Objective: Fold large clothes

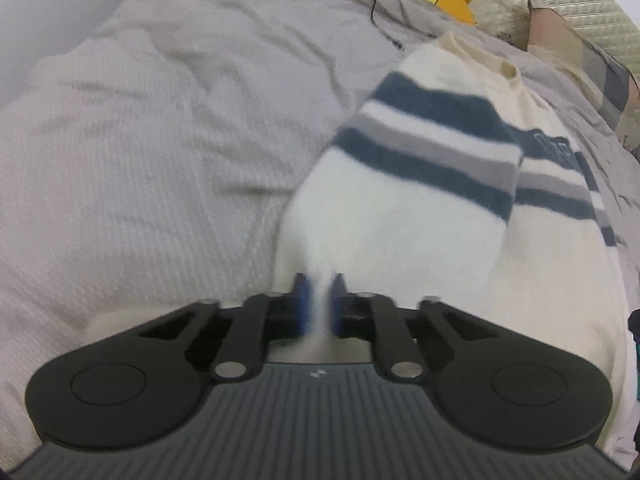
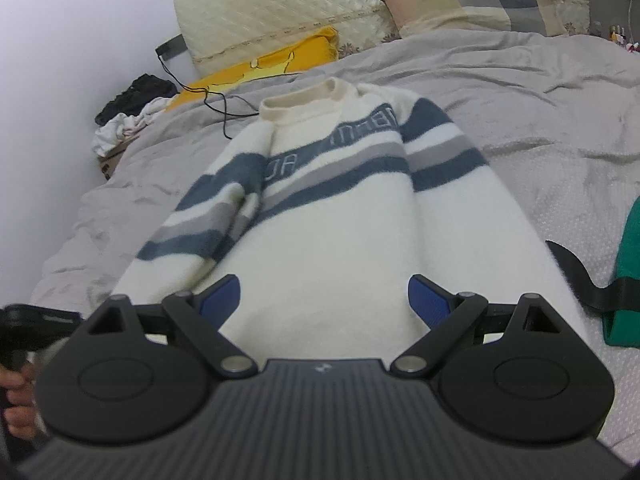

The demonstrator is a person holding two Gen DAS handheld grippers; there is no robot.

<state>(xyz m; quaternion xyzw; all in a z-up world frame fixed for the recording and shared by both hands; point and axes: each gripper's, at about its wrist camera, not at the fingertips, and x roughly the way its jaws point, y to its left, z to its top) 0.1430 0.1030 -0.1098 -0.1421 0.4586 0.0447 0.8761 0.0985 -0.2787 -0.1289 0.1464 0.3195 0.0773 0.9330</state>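
A cream sweater (image 2: 332, 216) with navy and grey chest stripes lies flat on the bed, collar far from me, both sleeves folded down along its body. In the left wrist view the same sweater (image 1: 400, 216) fills the right half, its left sleeve nearest. My left gripper (image 1: 320, 300) is shut on a pinch of the sweater's white fabric near the sleeve's lower end, the blue pads pressing it from both sides. My right gripper (image 2: 324, 300) stands open over the sweater's lower part, its blue pads wide apart with nothing pressed between them.
The grey bedspread (image 2: 520, 92) covers the bed, with a white textured blanket (image 1: 120, 168) to the left. A yellow cloth (image 2: 256, 68), a black cable (image 2: 212, 96), a patchwork pillow (image 2: 472, 0) and a quilted headboard (image 2: 280, 4) lie beyond. A green bag with a black strap (image 2: 628, 272) sits at right.
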